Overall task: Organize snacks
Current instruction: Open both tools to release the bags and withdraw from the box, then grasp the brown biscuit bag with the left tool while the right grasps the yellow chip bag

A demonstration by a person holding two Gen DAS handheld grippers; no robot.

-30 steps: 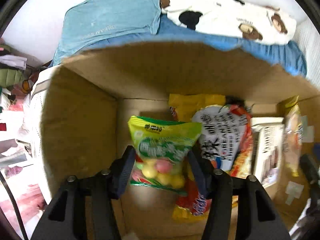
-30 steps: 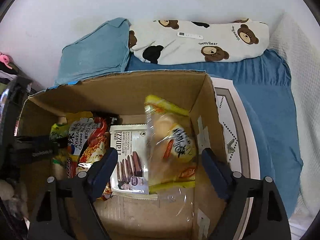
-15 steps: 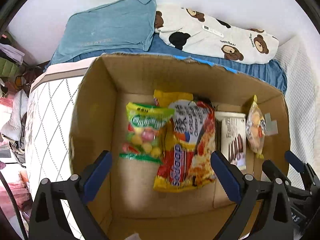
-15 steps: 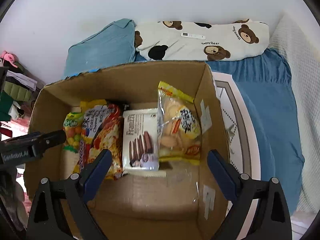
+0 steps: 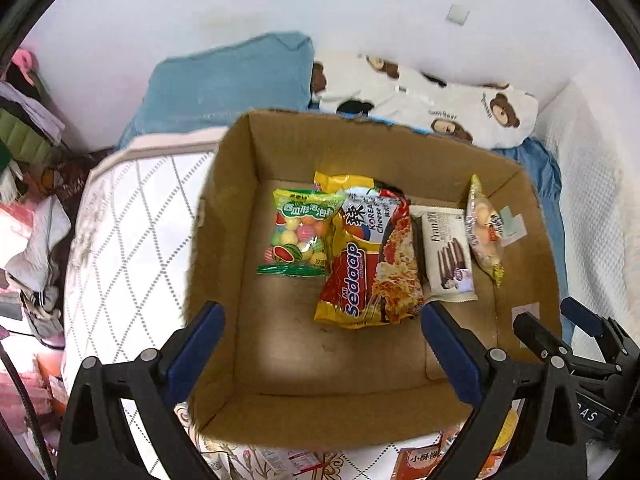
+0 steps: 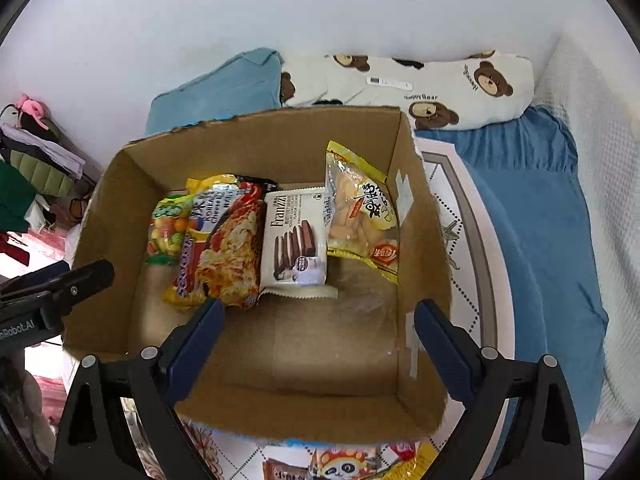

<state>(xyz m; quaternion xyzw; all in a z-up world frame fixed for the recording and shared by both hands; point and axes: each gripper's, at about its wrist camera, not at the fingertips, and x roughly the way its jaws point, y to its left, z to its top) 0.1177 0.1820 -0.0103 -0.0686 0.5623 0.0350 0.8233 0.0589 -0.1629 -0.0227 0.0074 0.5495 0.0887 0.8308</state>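
An open cardboard box [image 5: 216,240] [image 6: 416,184] sits on the bed. Inside, in a row, lie a green candy bag [image 5: 300,232] [image 6: 166,232], a yellow-red Sedaap noodle pack [image 5: 368,264] [image 6: 224,256], a white Franzzi wafer pack [image 5: 448,256] [image 6: 296,240] and a clear yellow biscuit bag [image 5: 486,232] [image 6: 362,216]. My left gripper [image 5: 324,352] is open and empty above the box's near side. My right gripper [image 6: 320,344] is open and empty above the box's near side. It also shows at the right edge of the left wrist view [image 5: 560,332].
More snack packs lie on the quilt in front of the box [image 5: 424,460] [image 6: 340,464]. A blue pillow [image 5: 232,84] and a bear-print pillow [image 6: 420,84] lie behind the box by the wall. Clothes clutter is at the left [image 5: 28,128].
The left gripper let go of the green candy bag, and the right gripper pulled off the biscuit bag. Both opened wide and drew back and up out of the box.
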